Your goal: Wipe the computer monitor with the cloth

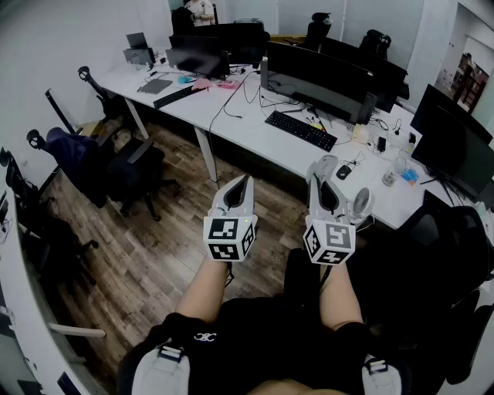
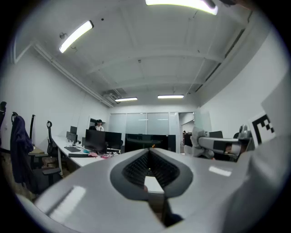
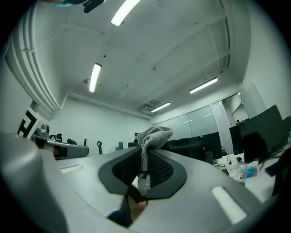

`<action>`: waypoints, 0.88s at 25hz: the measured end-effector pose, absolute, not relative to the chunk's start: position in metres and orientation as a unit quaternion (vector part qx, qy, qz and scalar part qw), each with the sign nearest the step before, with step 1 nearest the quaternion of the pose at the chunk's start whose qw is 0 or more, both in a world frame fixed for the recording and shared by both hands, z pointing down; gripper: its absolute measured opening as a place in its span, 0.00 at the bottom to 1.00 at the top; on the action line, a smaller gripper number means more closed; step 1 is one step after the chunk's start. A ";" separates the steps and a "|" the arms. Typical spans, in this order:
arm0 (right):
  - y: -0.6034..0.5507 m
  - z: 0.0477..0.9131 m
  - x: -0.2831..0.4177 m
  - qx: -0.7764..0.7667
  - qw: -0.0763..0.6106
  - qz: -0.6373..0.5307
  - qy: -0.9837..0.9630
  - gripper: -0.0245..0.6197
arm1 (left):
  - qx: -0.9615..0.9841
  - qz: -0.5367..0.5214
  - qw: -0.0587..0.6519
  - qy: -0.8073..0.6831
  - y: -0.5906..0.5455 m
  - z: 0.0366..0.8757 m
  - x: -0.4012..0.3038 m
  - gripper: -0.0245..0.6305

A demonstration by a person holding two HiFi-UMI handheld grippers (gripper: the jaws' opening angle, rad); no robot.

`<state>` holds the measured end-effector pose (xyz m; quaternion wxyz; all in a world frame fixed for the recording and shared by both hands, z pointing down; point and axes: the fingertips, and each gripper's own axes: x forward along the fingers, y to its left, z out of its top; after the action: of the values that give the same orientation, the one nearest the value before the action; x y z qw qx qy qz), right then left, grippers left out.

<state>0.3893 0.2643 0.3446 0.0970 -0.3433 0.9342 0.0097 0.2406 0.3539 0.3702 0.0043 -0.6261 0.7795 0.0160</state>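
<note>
A wide black computer monitor (image 1: 320,77) stands on the long white desk (image 1: 255,135) ahead of me; another monitor (image 1: 451,143) is at the right. Both grippers are raised in front of my lap, short of the desk. My right gripper (image 1: 323,168) is shut on a grey cloth (image 3: 152,136), which bunches above the jaw tips and hangs down between them. My left gripper (image 1: 241,183) is shut with nothing in it, and its jaws meet at the tip (image 2: 149,151). The left gripper view shows the right gripper (image 2: 213,144) beside it, and dark monitors (image 2: 150,142) far ahead.
A black keyboard (image 1: 301,129), a mouse (image 1: 343,172) and a water bottle (image 1: 392,173) lie on the desk. Office chairs (image 1: 116,166) stand on the wooden floor at the left, and a black chair (image 1: 455,254) at the right. A person (image 1: 202,9) sits far back.
</note>
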 end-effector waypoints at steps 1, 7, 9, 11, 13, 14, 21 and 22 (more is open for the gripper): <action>0.262 0.346 0.392 -0.340 0.096 0.009 0.935 0.09 | -0.625 0.016 0.004 0.781 0.352 0.371 0.244 0.11; 0.249 0.353 0.403 -0.327 0.089 0.003 0.941 0.09 | -0.618 0.012 -0.002 0.786 0.342 0.384 0.262 0.11; 0.245 0.355 0.402 -0.328 0.088 0.002 0.940 0.09 | -0.616 0.008 -0.004 0.787 0.337 0.387 0.261 0.11; 0.240 0.356 0.398 -0.332 0.088 0.003 0.939 0.09 | -0.616 0.010 -0.006 0.787 0.330 0.389 0.257 0.11; 0.231 0.356 0.391 -0.334 0.089 0.003 0.938 0.09 | -0.621 0.012 -0.005 0.784 0.321 0.389 0.253 0.11; 0.226 0.357 0.387 -0.335 0.089 0.003 0.938 0.09 | -0.624 0.013 -0.003 0.781 0.315 0.389 0.250 0.11; 0.182 0.364 0.344 -0.345 0.091 0.001 0.934 0.09 | -0.641 0.009 0.005 0.768 0.266 0.398 0.211 0.11; 0.174 0.366 0.334 -0.347 0.091 0.001 0.934 0.09 | -0.642 0.010 0.006 0.767 0.258 0.400 0.202 0.11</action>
<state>0.3344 0.1742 0.3662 0.0911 -0.3466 0.9336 0.0014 0.2017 0.2577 0.4000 0.0063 -0.6421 0.7666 0.0096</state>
